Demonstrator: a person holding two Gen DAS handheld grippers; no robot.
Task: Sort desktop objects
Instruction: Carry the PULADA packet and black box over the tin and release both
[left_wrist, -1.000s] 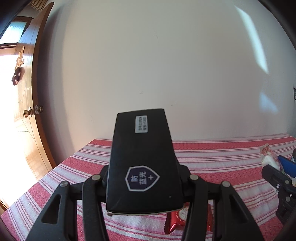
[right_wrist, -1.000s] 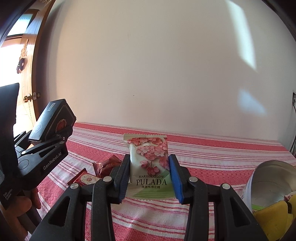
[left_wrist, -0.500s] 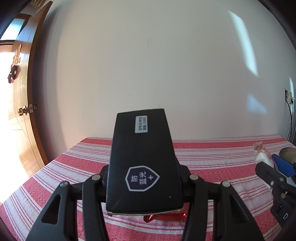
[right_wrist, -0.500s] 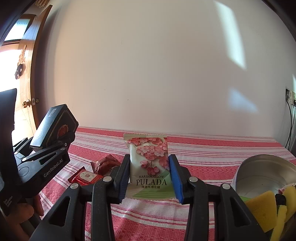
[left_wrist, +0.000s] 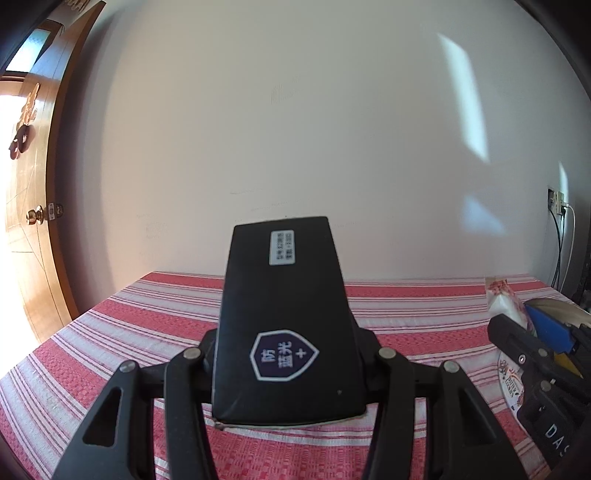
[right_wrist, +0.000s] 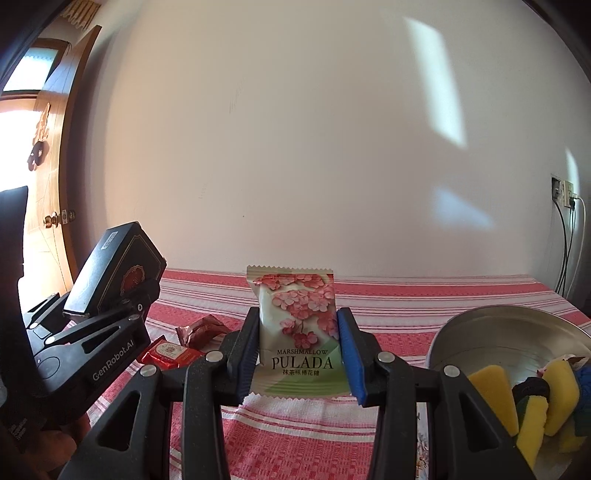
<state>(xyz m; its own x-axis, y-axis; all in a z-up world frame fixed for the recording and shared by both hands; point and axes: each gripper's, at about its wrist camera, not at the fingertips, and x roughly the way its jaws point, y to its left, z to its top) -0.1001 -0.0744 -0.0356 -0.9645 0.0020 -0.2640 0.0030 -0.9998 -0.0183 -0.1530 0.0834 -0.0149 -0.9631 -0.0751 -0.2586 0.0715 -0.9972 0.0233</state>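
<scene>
Tongs on the left (left_wrist: 284, 354) pinch a flat black case (left_wrist: 282, 317) between their fingers, lifted clear of the red-and-white striped cloth on the worktop (left_wrist: 110, 332); the case tilts up and away from the camera, with a white label near its far end and a dark shield-shaped sticker near its close end. From the right wrist view the same left tongs (right_wrist: 107, 314) show at the left edge, the black case (right_wrist: 114, 266) raised above the cloth, and part of a hand (right_wrist: 55, 446) shows below them. Just right of them, two small red snack packets (right_wrist: 184, 343) lie on the striped worktop (right_wrist: 424, 295), close together. In the middle, the right tongs (right_wrist: 297, 354) pinch an upright marshmallow packet (right_wrist: 297, 328), printed with pink blossoms and the word PULADA, one black finger pressed on its left side and one blue pad on its right; the packet is held off the cloth. Farther right a round metal tin (right_wrist: 498, 332) stands on the worktop, tipped toward the camera in the fisheye. Inside it, against the near right wall, sit several yellow sponges (right_wrist: 491, 391) with dark green backing, a dark blue item beside them that is too cut off to name, and a scrap of another wrapper behind. In the left wrist view the right tongs (left_wrist: 517, 325) and tin rim (left_wrist: 554, 306) appear at the right edge.
</scene>
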